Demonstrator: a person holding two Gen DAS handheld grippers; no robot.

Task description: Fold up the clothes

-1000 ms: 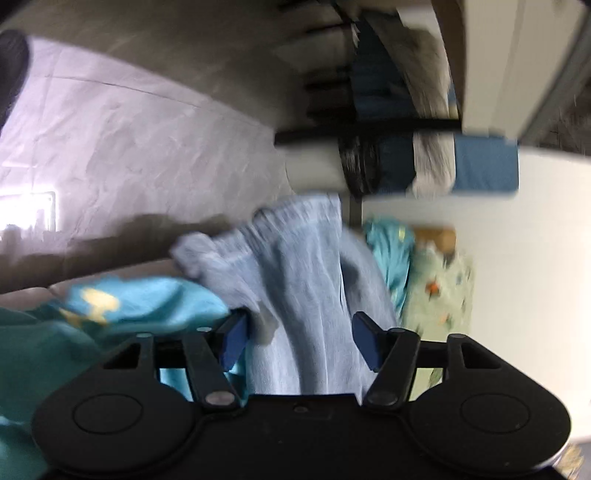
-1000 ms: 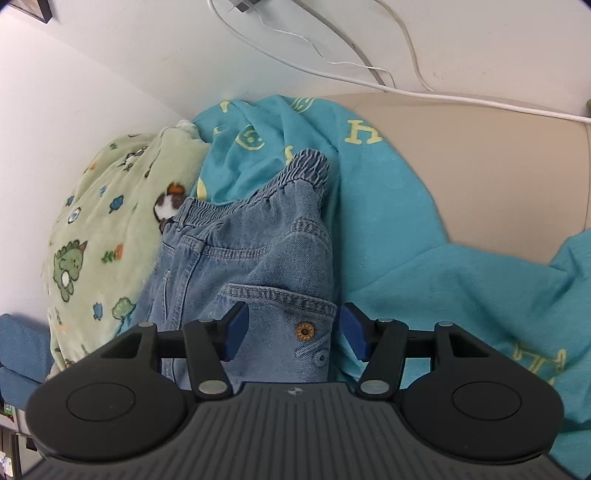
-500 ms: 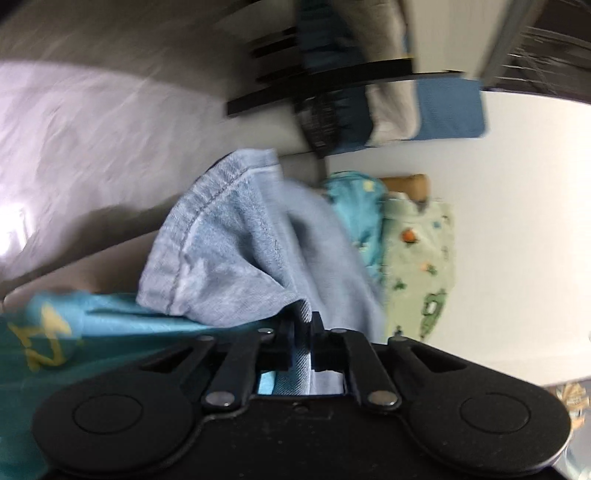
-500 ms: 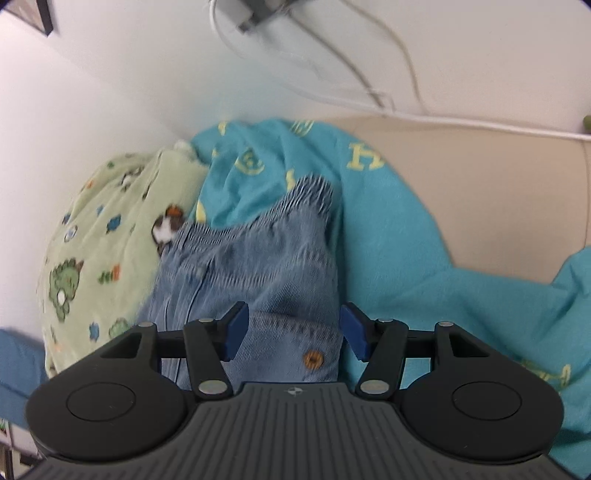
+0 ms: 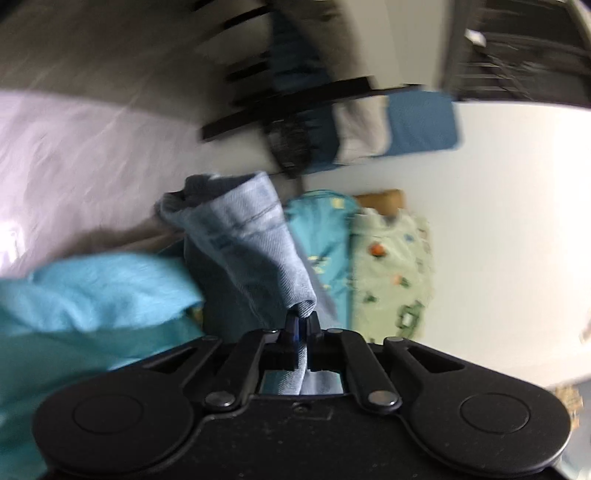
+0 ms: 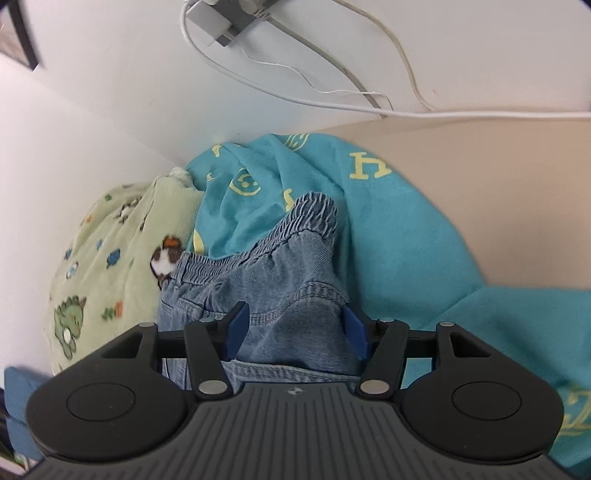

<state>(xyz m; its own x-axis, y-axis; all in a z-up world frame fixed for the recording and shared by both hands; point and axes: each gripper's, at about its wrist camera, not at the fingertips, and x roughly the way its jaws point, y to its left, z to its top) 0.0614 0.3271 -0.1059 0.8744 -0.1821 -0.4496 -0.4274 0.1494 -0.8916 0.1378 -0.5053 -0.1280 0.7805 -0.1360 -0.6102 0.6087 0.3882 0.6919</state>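
Note:
A small pair of light blue denim trousers [image 6: 280, 280] lies on a teal cloth with yellow print [image 6: 399, 236]. In the left wrist view one trouser leg [image 5: 255, 251] is lifted off the pile, and my left gripper [image 5: 303, 325] is shut on its fabric, which bunches between the pads. In the right wrist view my right gripper [image 6: 295, 330] stands open over the waist end of the trousers, a blue pad on each side of the denim; whether the pads touch it I cannot tell. The elastic waistband [image 6: 273, 240] lies beyond the fingertips.
A pale green blanket with dinosaur prints [image 6: 110, 273] lies left of the trousers against a white wall [image 6: 92, 110]. White cables and a plug [image 6: 221, 26] hang on the wall above a beige surface [image 6: 480, 184]. A dark rack with clothes [image 5: 314, 110] stands beyond.
My left gripper closed on the trouser leg and lifted it up off the teal cloth. My right gripper stayed open and moved in closer over the waist end.

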